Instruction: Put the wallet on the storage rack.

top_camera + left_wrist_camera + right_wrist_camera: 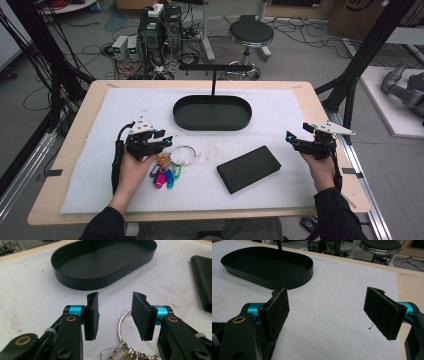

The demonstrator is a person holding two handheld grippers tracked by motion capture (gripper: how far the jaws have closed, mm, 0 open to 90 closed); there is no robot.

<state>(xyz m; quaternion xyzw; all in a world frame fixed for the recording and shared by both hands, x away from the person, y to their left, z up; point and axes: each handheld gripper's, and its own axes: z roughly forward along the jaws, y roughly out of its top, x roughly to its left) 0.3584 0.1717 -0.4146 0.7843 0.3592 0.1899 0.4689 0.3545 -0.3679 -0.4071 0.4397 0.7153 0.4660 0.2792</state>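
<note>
A bunch of keys point(166, 169) with coloured tags and a large metal ring point(183, 155) lies on the white mat point(150, 110), left of centre. My left gripper point(167, 140) hovers right at it, jaws partly apart. In the left gripper view the ring point(121, 322) curves up between the two pads, closer to the right one, and neither pad presses on it; the left gripper point(115, 315) is open. My right gripper point(295, 138) stays at the mat's right side, wide open point(327, 312) over bare mat with nothing between its pads.
A black oval tray point(212, 125) stands empty at the back centre of the mat, also seen as the tray point(100, 282) and the tray point(287, 281). A flat black box point(248, 168) lies between the two hands. A stool point(251, 34) and cables lie beyond the table.
</note>
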